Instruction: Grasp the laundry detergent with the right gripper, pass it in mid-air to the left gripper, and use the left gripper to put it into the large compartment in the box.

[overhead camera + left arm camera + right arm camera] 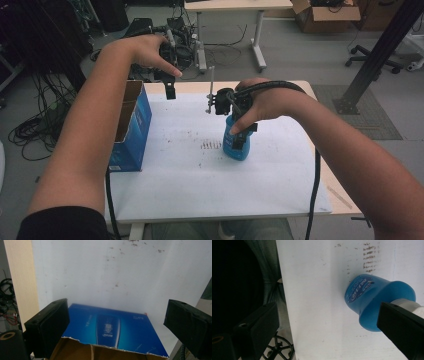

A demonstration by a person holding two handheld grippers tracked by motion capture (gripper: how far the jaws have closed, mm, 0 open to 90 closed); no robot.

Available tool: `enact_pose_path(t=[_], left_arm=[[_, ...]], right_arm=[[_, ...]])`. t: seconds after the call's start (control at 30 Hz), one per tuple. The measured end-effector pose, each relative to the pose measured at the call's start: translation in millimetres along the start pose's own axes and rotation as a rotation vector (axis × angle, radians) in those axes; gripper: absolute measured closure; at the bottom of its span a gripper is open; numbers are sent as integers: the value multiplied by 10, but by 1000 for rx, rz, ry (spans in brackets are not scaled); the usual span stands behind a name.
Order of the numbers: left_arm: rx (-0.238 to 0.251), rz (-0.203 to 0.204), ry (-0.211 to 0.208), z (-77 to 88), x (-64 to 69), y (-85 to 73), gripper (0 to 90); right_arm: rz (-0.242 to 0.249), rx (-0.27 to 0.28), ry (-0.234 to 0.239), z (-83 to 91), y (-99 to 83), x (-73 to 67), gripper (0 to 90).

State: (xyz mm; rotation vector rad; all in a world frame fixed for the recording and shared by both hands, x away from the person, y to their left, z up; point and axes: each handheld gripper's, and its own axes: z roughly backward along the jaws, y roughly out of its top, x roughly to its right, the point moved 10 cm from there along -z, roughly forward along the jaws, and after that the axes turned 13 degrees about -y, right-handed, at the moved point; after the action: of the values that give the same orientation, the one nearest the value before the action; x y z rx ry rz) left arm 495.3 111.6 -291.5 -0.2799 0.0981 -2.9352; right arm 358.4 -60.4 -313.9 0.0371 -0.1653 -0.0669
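A blue box (pixel 134 131) with a torn-open cardboard top stands at the left edge of the white table sheet (pixel 200 185). My left gripper (pixel 169 86) hangs over its far end. In the left gripper view the left gripper (pixel 117 307) is open, with the blue box (pixel 112 330) below and nothing between the jaws. A blue bottle (pixel 235 149) stands near the table's middle, under my right gripper (pixel 244 134). In the right gripper view the right gripper (pixel 329 308) is open; the blue bottle (pixel 374 302) lies to the right, its white neck partly behind the right jaw.
Dark scuff marks (pixel 211 145) dot the sheet left of the bottle. On the floor beyond are tangled cables (pixel 35 130), a second table's legs (pixel 257 45), a cardboard box (pixel 325 17), a chair base (pixel 372 62) and a slanted black post (pixel 385 45).
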Motion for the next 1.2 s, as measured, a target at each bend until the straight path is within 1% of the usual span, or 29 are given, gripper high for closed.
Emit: enact_pose_path(t=[0.17, 0.23, 0.33, 0.4, 0.5, 0.57, 0.7, 0.8, 0.93, 0.97, 1.0, 1.03, 1.07, 1.1, 1.13, 1.17, 1.2], left_arm=[[-8, -7, -8, -21, 14, 25, 66], [-11, -6, -4, -30, 21, 35, 66], [-5, -18, -6, -42, 70, 54, 67], [-6, -19, -8, -43, 82, 53, 67], [5, -13, -5, -39, 82, 54, 67], [-3, -9, -6, -31, 86, 50, 66], [-8, -17, -7, -38, 102, 61, 67], [2, -23, -8, -46, 114, 68, 67], [6, -33, -9, -94, 165, 49, 67], [-1, -38, -9, -114, 198, 29, 68], [-1, -38, -9, -114, 198, 29, 68], [1, -47, -10, -123, 242, 13, 68], [1, -47, -10, -123, 242, 13, 68], [6, -47, -6, -134, 281, -7, 68], [6, -47, -6, -134, 281, -7, 68], [8, -52, -6, -152, 321, -24, 68], [8, -52, -6, -152, 321, -24, 69]], right_arm=[[1, 8, 0, 4, -2, -2, 45], [0, 11, 2, -3, -3, -5, 45], [2, 10, 3, -33, -19, -25, 47], [0, 7, 4, -35, -22, -34, 46], [2, 5, 8, -37, -28, -53, 46], [0, 9, 5, -34, -41, -59, 46], [-1, 7, 7, -36, -63, -82, 46], [-4, 6, 9, -57, -76, -98, 46], [-8, 10, 15, -89, -88, -129, 46], [-8, 9, 14, -109, -96, -147, 45], [-8, 9, 14, -109, -96, -147, 45], [-8, 11, 17, -128, -96, -172, 47], [-8, 11, 17, -128, -96, -172, 47], [-5, 11, 11, -140, -99, -189, 44], [-5, 11, 11, -140, -99, -189, 44], [-3, 16, 12, -151, -101, -217, 47], [-3, 16, 12, -151, -101, -217, 47]])
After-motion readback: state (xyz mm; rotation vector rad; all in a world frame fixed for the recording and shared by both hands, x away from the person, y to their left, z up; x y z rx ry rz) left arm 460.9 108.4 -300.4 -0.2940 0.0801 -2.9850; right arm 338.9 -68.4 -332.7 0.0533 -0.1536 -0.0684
